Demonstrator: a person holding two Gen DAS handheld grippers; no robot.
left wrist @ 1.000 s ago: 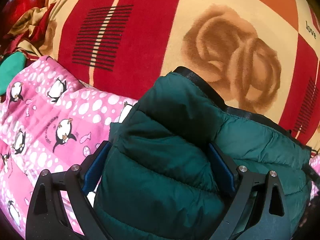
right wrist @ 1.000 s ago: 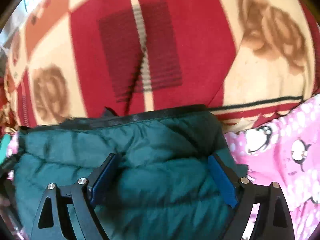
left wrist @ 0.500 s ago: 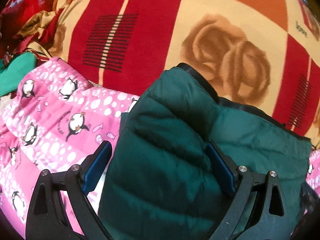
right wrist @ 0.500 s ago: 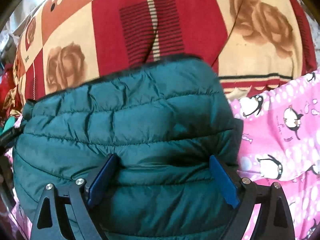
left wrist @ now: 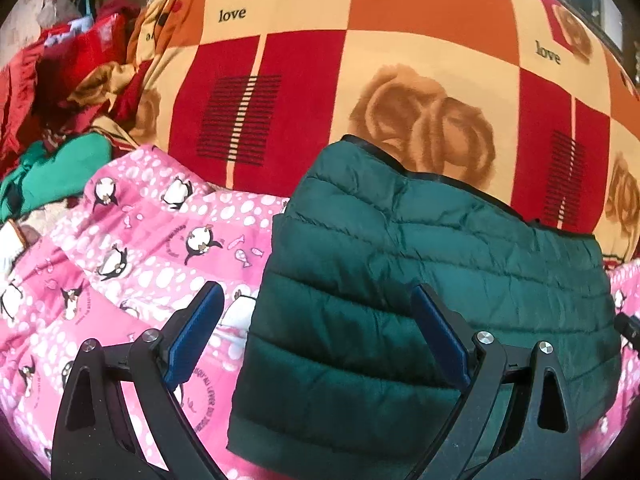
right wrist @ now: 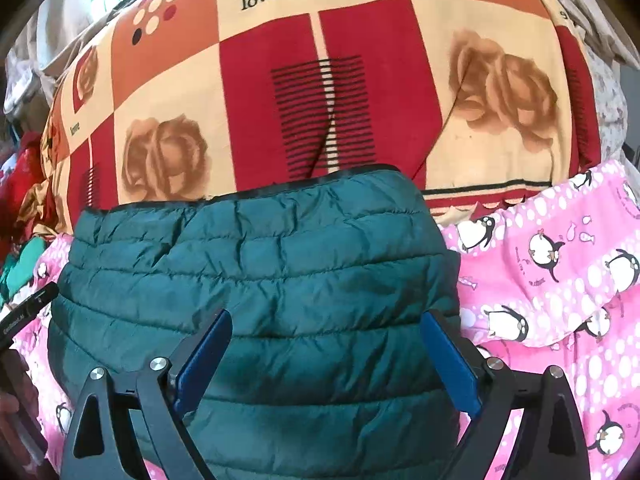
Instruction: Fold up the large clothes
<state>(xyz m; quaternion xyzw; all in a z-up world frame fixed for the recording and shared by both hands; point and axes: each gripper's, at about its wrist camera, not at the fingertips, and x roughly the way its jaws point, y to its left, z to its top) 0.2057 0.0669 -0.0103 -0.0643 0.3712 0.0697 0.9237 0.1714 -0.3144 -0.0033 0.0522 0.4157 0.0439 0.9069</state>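
Jacket (left wrist: 420,280) (dark green, quilted) lies folded on a pink penguin blanket (left wrist: 132,240), its black-trimmed edge against a rose-print spread (left wrist: 304,80). My left gripper (left wrist: 316,336) and right gripper (right wrist: 326,356) hover over it, jaws spread wide, grasping nothing.

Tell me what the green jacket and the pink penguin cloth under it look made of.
Green jacket: seemingly thin nylon or polyester shell over padding, shown by its slight sheen, fine crinkles and stitched puffy channels. Pink penguin cloth: matte printed fabric, softly padded; probably cotton or polyester, cannot tell which.
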